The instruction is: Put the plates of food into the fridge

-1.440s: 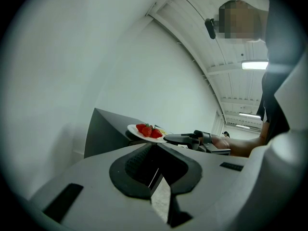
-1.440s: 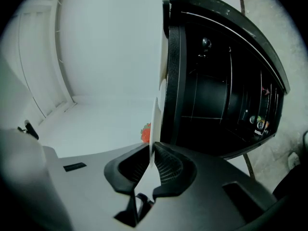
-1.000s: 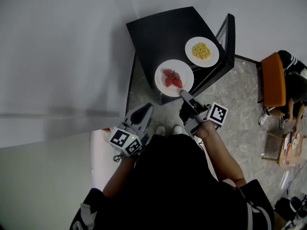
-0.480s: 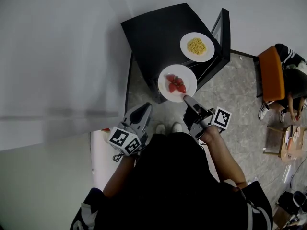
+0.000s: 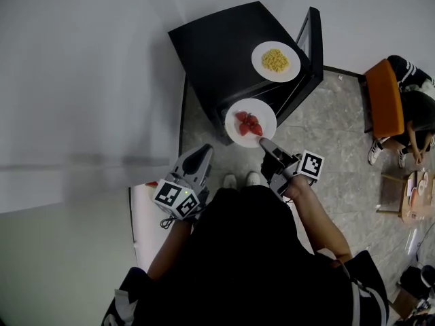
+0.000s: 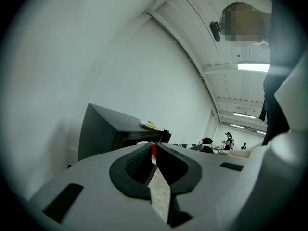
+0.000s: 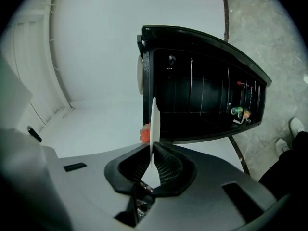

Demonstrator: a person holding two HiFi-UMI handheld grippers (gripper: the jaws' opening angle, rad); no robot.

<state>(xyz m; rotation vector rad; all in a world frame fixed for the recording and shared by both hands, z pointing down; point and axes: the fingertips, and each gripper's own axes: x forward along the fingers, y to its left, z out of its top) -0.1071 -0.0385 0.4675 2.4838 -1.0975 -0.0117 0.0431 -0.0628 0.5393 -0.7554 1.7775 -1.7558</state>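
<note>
A white plate of red food [image 5: 250, 122] hangs in the air just in front of the black fridge [image 5: 217, 43], level with its top front edge. My right gripper [image 5: 262, 142] is shut on the plate's near rim. In the right gripper view the plate [image 7: 153, 121] stands edge-on between the jaws, with the red food [image 7: 145, 134] to its left and the open fridge interior [image 7: 202, 105] behind. A second white plate with yellow food [image 5: 275, 61] sits on the fridge top. My left gripper [image 5: 201, 155] is held low at the left, shut and holding nothing.
The fridge door [image 5: 311, 43] stands open to the right, and small items [image 7: 239, 112] sit on a shelf inside. A person sits on an orange chair [image 5: 385, 105] at the far right beside a small table [image 5: 414, 202]. White wall fills the left.
The plate of red food has come off the fridge top toward me, held in my right gripper. The left gripper has hardly moved.
</note>
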